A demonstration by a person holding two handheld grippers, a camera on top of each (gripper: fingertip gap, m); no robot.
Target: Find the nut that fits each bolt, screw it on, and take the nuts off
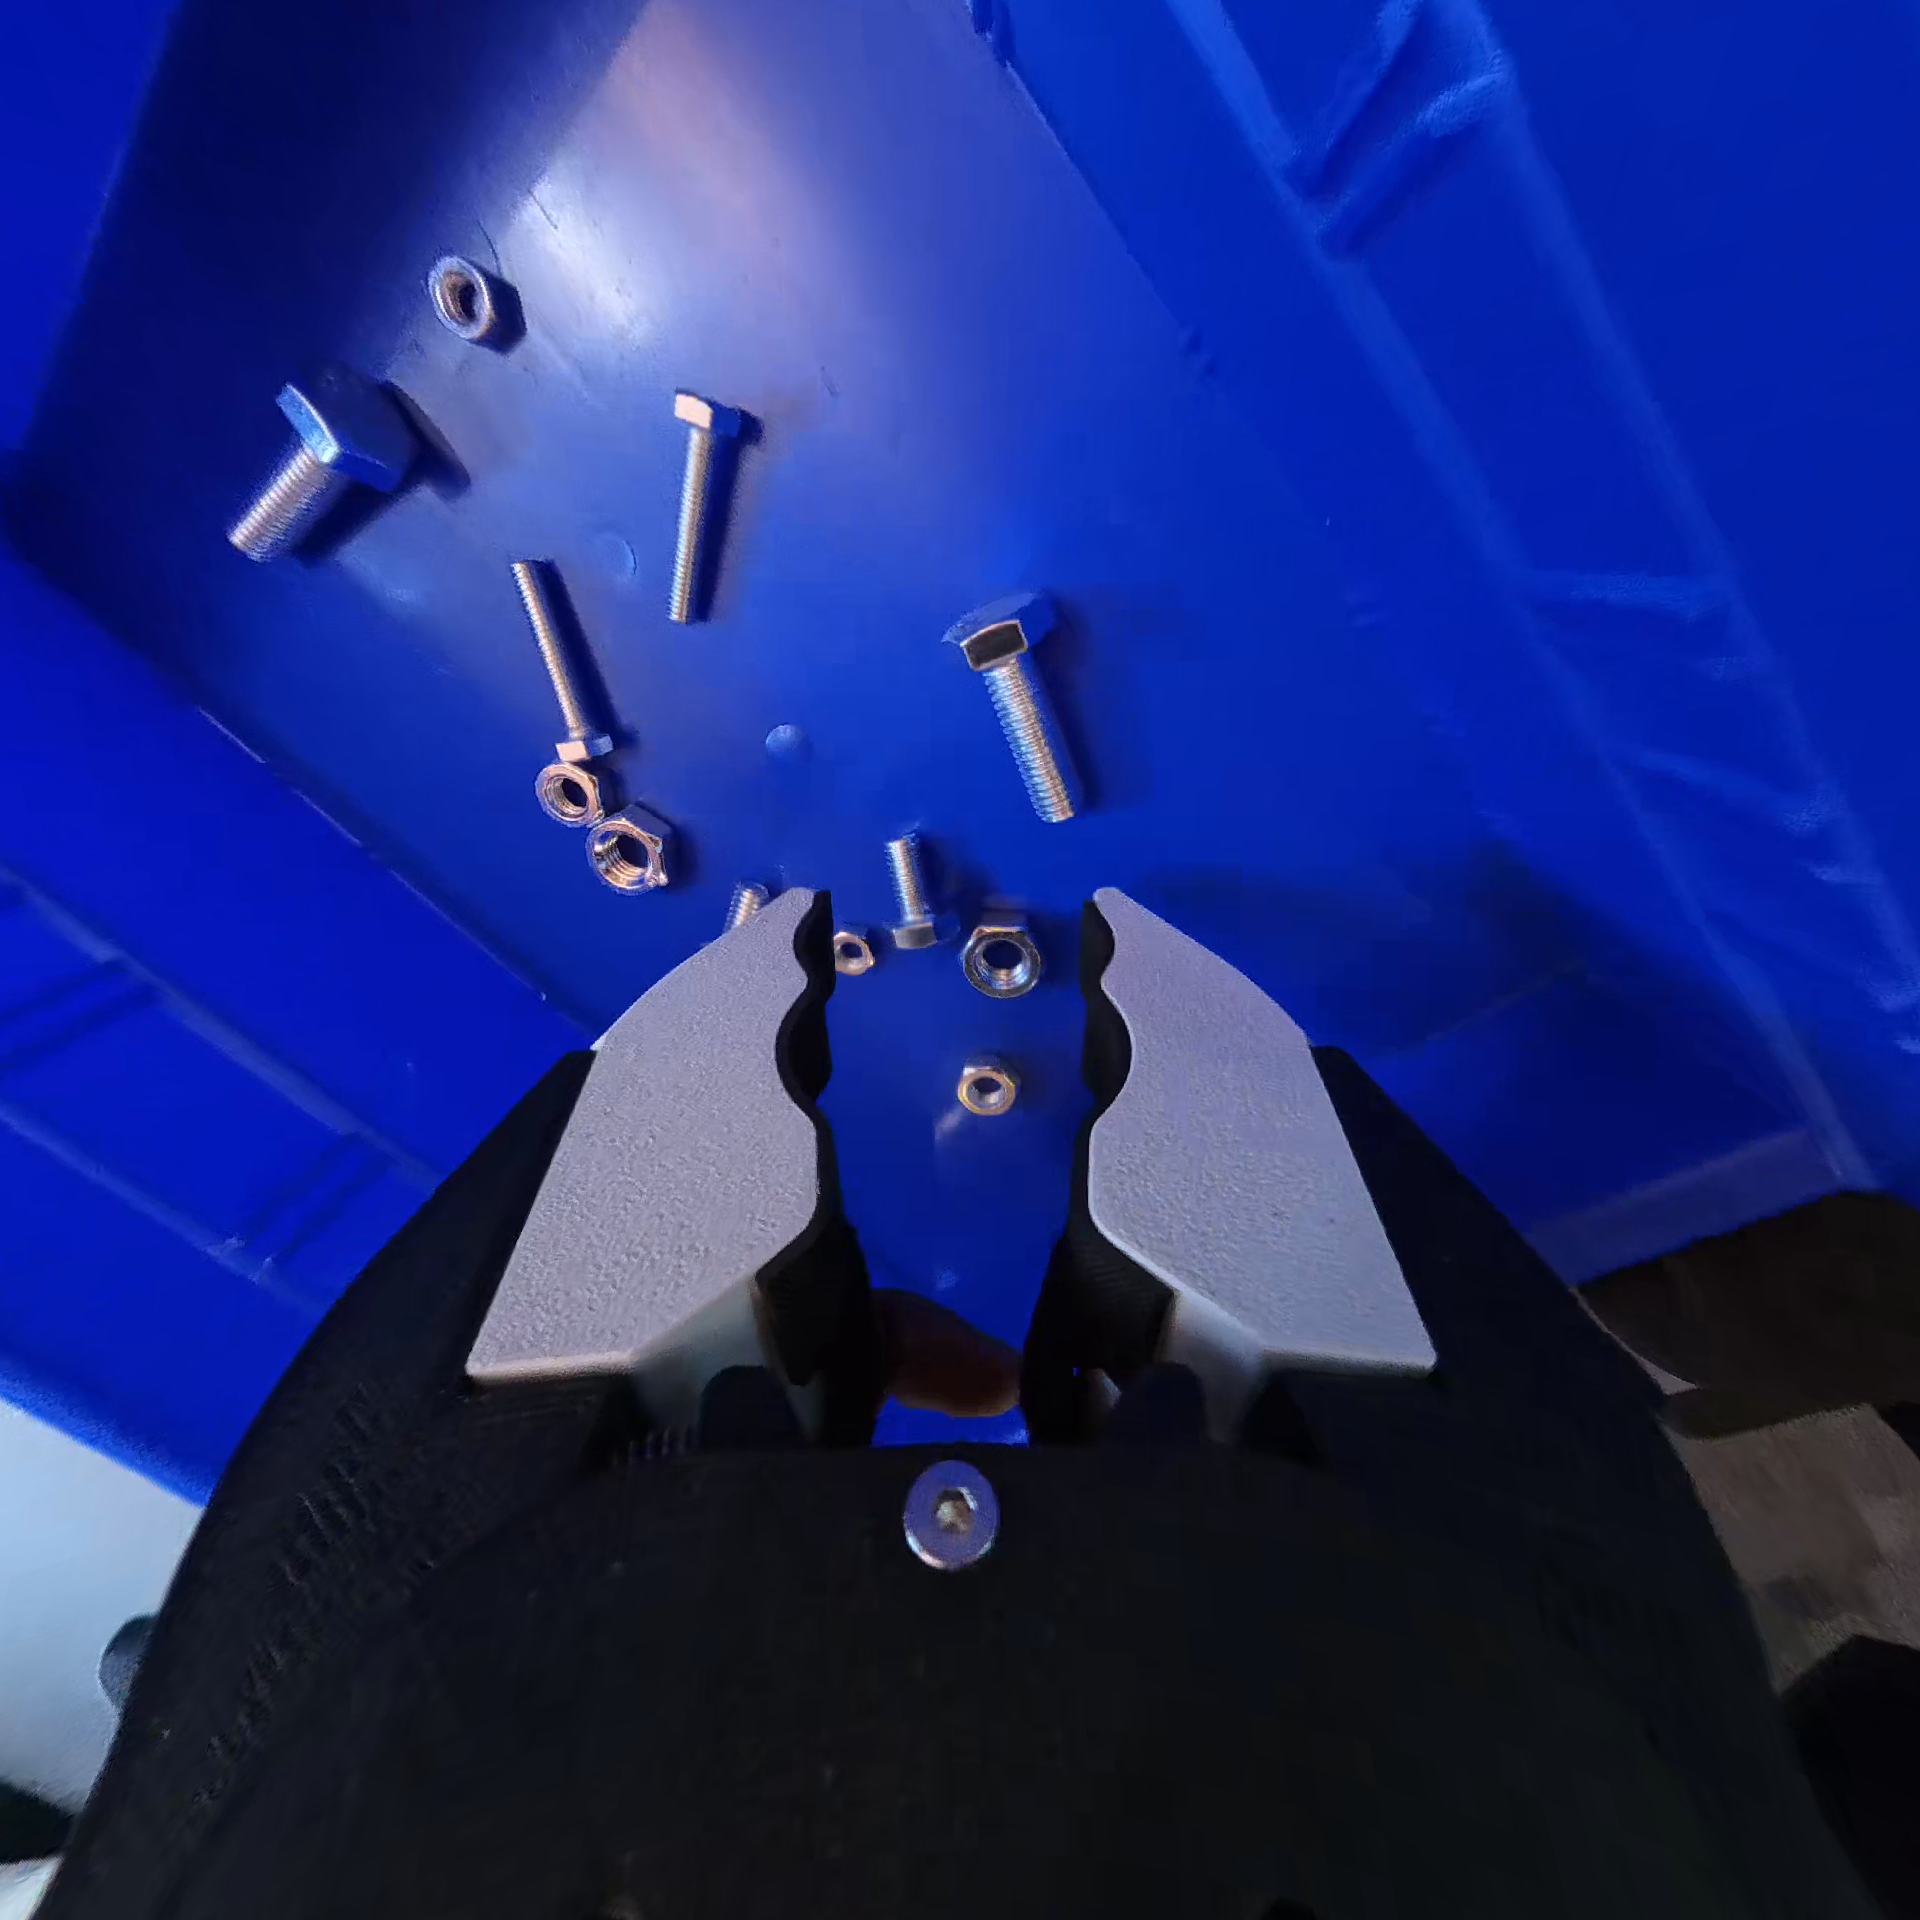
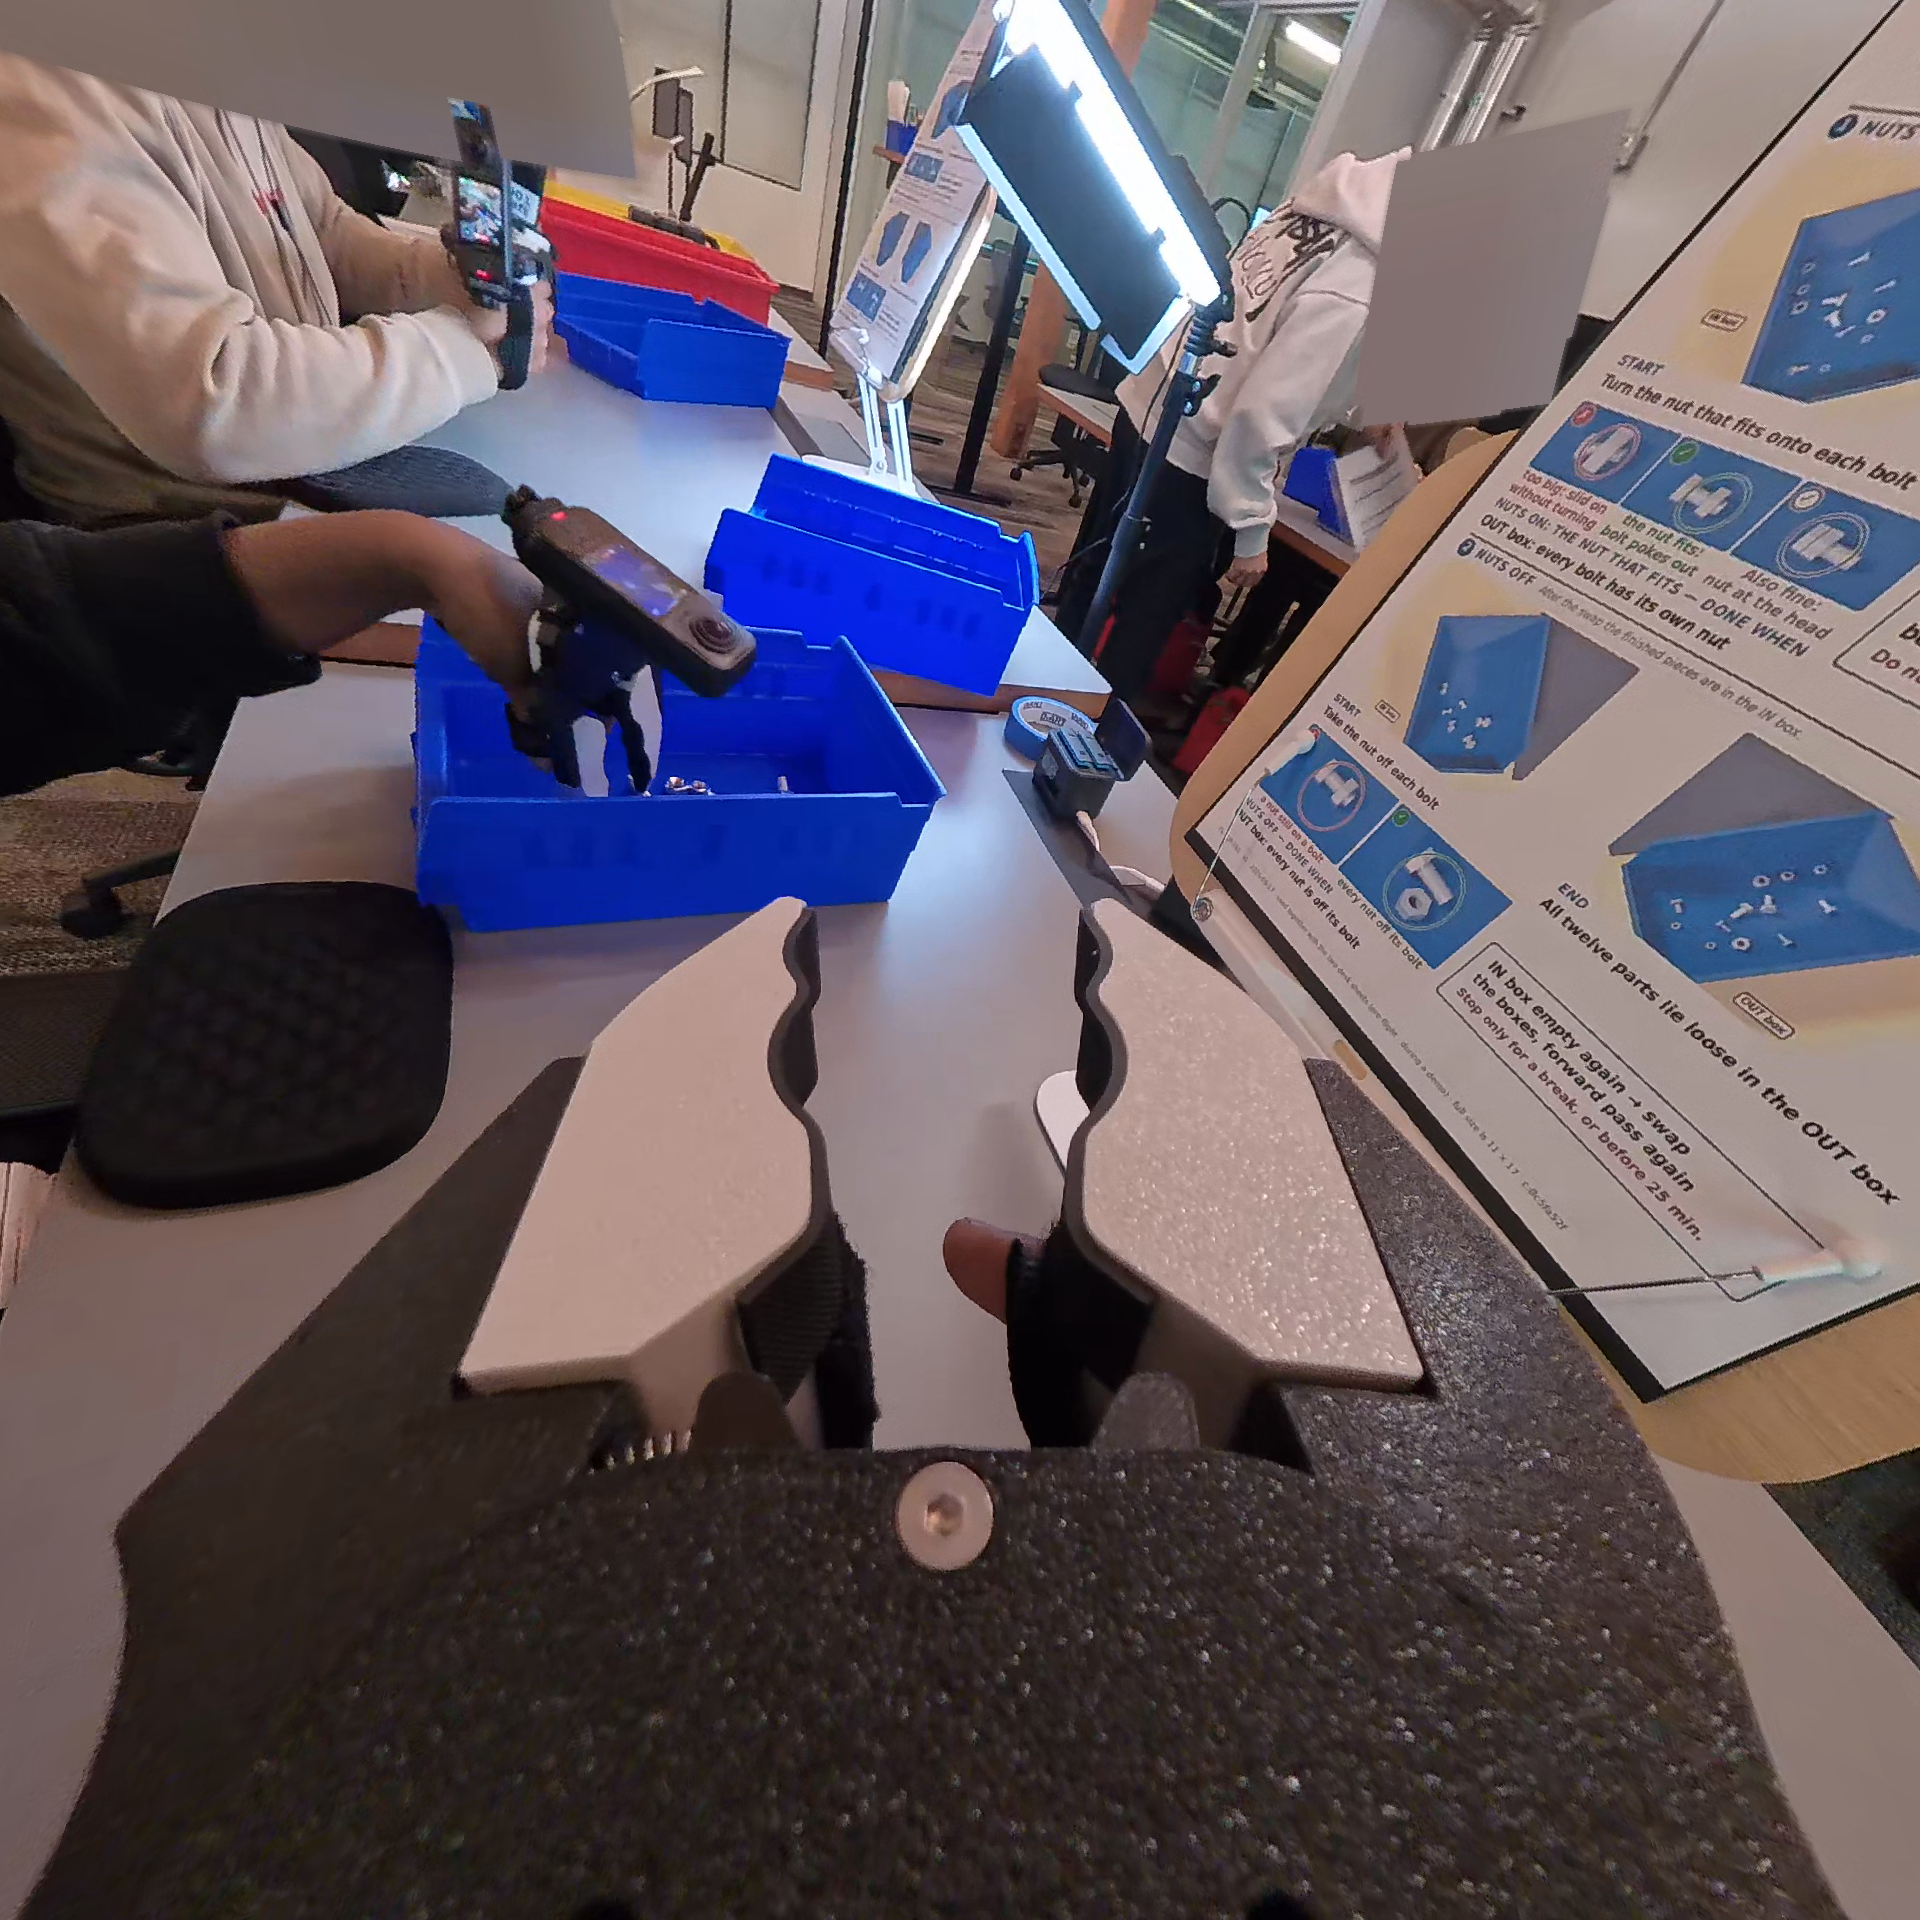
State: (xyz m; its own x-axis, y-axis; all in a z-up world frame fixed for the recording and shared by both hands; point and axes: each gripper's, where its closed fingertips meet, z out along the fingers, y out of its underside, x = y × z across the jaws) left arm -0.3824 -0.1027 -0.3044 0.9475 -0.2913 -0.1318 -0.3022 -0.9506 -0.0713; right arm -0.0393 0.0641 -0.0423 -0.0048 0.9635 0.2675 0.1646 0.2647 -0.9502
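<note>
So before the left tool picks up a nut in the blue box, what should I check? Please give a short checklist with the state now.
1. Left tool open: ok, there is a wide gap between its fingers.
2. Left tool empty: ok, nothing is between the fingers.
3. Left tool inside the box: ok, the right wrist view shows it reaching in.
4. A nut within reach: ok, the small nut lies loose on the floor between the fingers; a bigger nut lies just beyond.
5. Nut matches a bolt: cannot tell, the thread sizes cannot be read.
6. Right tool ready: ok, open, empty, above the table, outside the box.
</note>
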